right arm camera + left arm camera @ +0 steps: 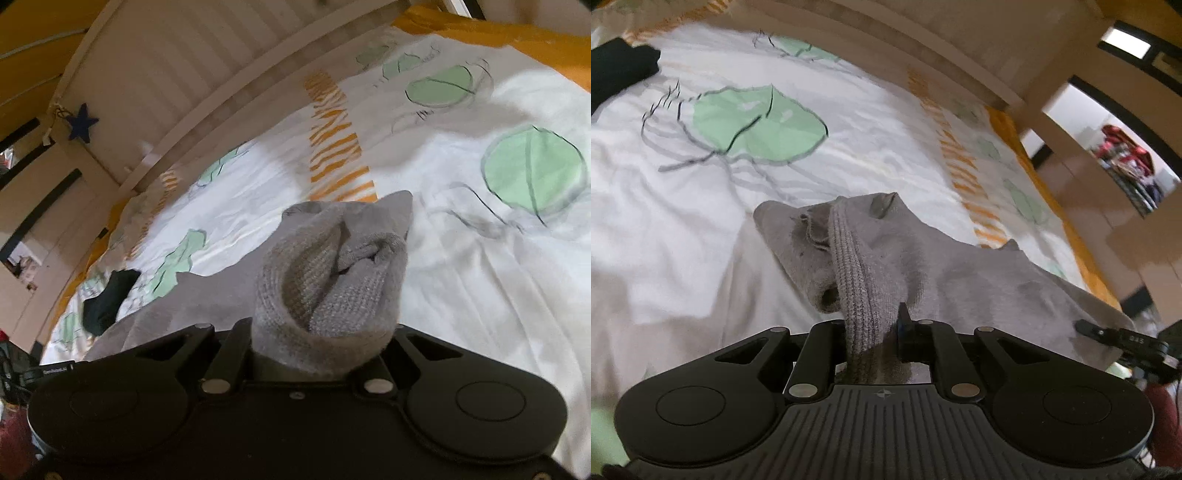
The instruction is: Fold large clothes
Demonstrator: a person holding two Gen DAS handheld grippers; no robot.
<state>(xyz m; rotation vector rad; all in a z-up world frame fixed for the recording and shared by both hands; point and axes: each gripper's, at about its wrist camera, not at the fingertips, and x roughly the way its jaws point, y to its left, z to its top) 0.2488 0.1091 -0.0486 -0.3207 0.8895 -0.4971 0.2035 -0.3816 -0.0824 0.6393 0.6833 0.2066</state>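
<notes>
On one bedspread, two claws pinch one grey garment.

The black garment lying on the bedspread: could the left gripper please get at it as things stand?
Probably not right away. The left gripper is shut on the grey knit garment, so its jaws are occupied. The black garment lies uncovered on the bedspread, well off.
</notes>
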